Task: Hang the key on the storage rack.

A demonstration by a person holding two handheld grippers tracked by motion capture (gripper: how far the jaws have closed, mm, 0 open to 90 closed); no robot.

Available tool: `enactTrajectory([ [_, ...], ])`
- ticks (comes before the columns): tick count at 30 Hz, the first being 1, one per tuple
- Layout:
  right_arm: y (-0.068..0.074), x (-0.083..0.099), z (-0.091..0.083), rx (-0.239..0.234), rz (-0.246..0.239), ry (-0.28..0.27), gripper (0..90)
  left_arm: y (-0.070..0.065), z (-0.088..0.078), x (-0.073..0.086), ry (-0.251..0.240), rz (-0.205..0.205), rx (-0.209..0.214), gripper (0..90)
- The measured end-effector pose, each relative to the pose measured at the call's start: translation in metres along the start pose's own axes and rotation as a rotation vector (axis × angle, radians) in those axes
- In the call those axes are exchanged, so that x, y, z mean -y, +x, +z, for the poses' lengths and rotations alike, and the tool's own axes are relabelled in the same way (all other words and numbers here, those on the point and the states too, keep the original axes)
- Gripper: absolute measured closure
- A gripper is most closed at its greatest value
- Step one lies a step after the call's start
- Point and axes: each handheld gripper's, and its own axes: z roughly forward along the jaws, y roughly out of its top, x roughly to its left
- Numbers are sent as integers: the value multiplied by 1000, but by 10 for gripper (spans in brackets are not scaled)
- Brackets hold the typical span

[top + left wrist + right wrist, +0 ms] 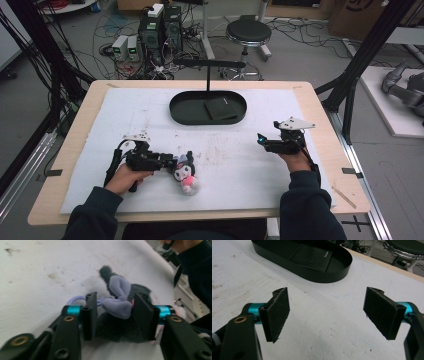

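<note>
A small plush toy (185, 176) with a dark head, lilac ears and a pink body lies on the white mat near the front edge. My left gripper (174, 163) reaches it from the left. In the left gripper view the toy's head (120, 300) sits between the two pads of the left gripper (113, 312). A small gap shows beside the left pad, so the jaws stand open around the toy. My right gripper (261, 140) hovers at the right of the mat. Its jaws stand wide open over bare mat, with nothing between them (327, 312).
A black oval tray (176, 109) (324, 277) stands at the back middle of the mat. It holds a flat black wallet-like item (221, 108) (310, 257). A black T-shaped stand (208, 75) rises behind it. A stool (248, 33) and computers (160, 30) stand on the floor beyond the table.
</note>
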Motion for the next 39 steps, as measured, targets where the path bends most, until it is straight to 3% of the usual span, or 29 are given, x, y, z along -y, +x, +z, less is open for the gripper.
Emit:
enactTrajectory([
  [3, 0, 0, 0, -2, -2, -1, 216, -2, 1, -1, -10, 43, -2, 796],
  [4, 0, 0, 0, -1, -3, -1, 215, -3, 2, -1, -11, 43, -3, 826],
  [8, 0, 0, -1, -3, 0, -3, 216, -8, -2, -5, -46, 73, -29, 857],
  [14, 0, 0, -2, -1, -2, -8, 216, 0, -29, -15, -100, 94, -61, 858],
  [16, 0, 0, -2, -2, 0, -10, 216, 4, -39, -21, -112, 102, -87, 858],
  [18, 0, -1, -2, 0, 1, -10, 216, 7, -47, -28, -113, 108, -140, 857],
  [22, 0, -1, -1, 0, 13, -14, 216, 14, -47, -44, -41, 130, -208, 855],
  [25, 0, -2, 0, -2, 8, -10, 216, 18, -35, -54, 22, 131, -262, 842],
  [27, 0, -2, 1, -5, 12, -6, 216, 18, -23, -56, 43, 130, -269, 838],
  [28, 0, -2, 1, -4, 10, -6, 216, 16, -17, -56, 43, 125, -288, 822],
  [31, -2, -1, 1, -3, 10, -5, 216, 5, -2, -56, 54, 122, -432, 571],
  [33, -2, 0, 1, -5, 19, -6, 216, -7, 2, -54, 20, 91, -516, 396],
  [35, -2, 0, 0, -2, 12, -7, 216, -20, 3, -48, -42, 41, -531, 356],
  [37, -1, -1, -1, -1, 15, -12, 216, -33, 6, -43, -57, 40, -570, 290],
  [39, -1, -1, -1, 3, 15, -11, 216, -39, 10, -38, -60, 36, -593, 290],
])
